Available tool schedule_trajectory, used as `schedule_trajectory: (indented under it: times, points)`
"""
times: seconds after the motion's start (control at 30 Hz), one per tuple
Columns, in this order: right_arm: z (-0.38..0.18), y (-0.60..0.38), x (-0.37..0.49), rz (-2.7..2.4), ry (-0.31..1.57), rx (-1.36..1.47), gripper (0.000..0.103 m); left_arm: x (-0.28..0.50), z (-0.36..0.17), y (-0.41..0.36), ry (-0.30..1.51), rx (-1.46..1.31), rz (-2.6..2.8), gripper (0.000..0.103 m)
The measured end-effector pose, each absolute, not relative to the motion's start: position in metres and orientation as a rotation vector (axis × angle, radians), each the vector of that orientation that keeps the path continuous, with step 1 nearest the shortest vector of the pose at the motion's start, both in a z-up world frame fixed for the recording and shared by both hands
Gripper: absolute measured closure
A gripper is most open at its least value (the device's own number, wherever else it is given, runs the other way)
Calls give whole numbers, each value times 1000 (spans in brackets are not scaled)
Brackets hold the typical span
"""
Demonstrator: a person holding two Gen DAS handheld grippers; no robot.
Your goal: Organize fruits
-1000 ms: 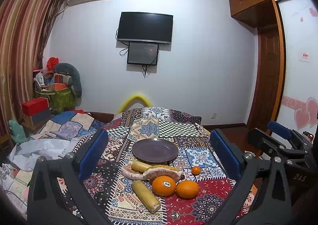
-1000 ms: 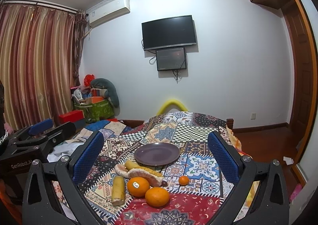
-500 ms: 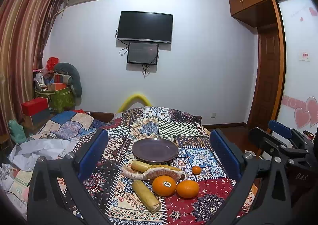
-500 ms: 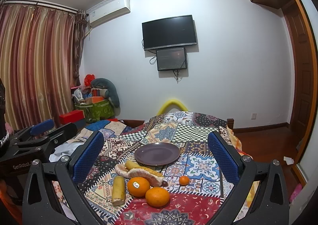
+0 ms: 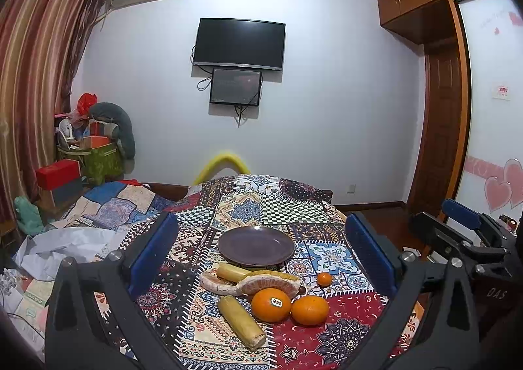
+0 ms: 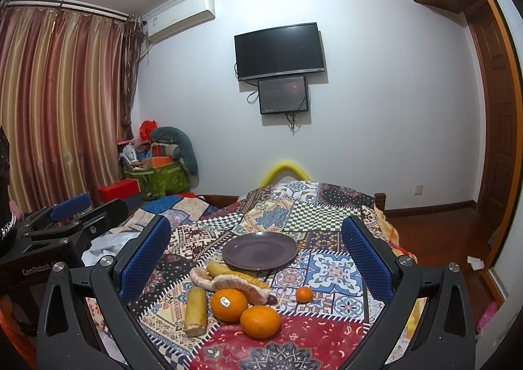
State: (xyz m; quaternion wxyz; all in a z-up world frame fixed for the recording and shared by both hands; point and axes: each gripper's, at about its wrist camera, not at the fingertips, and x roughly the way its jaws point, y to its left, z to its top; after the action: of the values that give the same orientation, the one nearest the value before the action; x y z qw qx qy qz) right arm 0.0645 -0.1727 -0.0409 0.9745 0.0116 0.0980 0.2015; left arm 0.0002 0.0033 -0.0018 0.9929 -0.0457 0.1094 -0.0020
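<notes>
Two tools, left tool (image 5: 261, 259) and right tool (image 6: 255, 259), hover released and empty, well short of the fruit on the table (image 5: 343, 321). Stickered orange (image 5: 270, 304) lies ahead, centred between each tool's fingers, just before the empty plate (image 5: 256, 245); neither tool is clearly nearer.

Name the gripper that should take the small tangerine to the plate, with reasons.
Right, probably. The small tangerine lies on the fruit pile's right side, nearer the right gripper, which is open. The purple plate looks bare. The left gripper would cross the pile.
</notes>
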Motion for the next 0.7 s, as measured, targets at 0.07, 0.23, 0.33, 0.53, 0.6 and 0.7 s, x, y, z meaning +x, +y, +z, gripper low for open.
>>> schedule_trajectory:
  times: [0.07,0.23,0.33,0.53,0.6,0.7]
  points:
    - [-41,-173,65,408,200,26,0,0,-2,3,219,-92,-5,0]
    - [-42,-172,65,411,204,26,0,0,-2,4,221,-91,-3,0]
    - [-44,-172,67,414,211,24,0,2,-6,5,229,-89,-1,0]
    - [-56,-170,79,415,261,21,0,22,-18,11,300,-96,4,0]
    - [-65,-169,87,414,296,19,0,33,-28,14,348,-105,3,0]
    - [-78,-168,98,400,352,11,0,51,-43,19,424,-116,4,0]
